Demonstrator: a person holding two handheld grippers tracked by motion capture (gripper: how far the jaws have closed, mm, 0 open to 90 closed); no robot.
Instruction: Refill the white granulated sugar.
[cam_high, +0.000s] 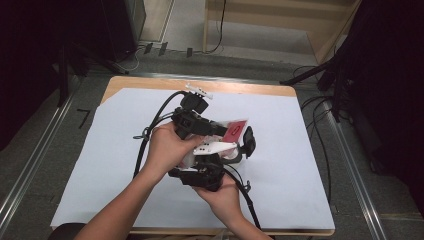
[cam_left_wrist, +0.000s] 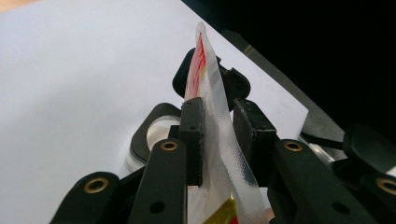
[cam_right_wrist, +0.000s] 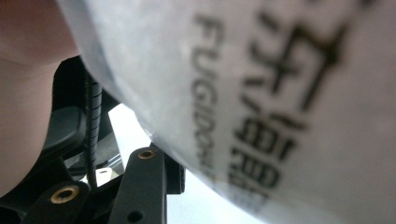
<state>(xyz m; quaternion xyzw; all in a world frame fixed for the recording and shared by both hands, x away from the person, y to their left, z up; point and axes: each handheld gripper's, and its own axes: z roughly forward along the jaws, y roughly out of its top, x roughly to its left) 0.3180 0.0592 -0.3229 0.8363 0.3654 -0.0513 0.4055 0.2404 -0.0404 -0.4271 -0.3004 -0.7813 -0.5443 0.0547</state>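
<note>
Both hands hold their grippers close together over the middle of the table, with a white and red plastic packet (cam_high: 234, 131) between them. My left gripper (cam_high: 224, 131) points right. In the left gripper view the packet (cam_left_wrist: 215, 116) stands edge-on between the pads of the left gripper (cam_left_wrist: 219, 127), which is shut on it. My right gripper (cam_high: 245, 144) comes up from below, beside the packet's white part. In the right gripper view the packet (cam_right_wrist: 280, 93), with black printed text, lies right in front of the camera. It hides one jaw, and one black finger (cam_right_wrist: 144, 182) shows below it.
A white sheet (cam_high: 115, 150) covers the wooden table (cam_high: 150, 82). A small white object (cam_high: 199, 91) lies at the far edge. Black cables (cam_high: 150, 135) trail from the grippers across the sheet. Metal rails and dark stands flank the table.
</note>
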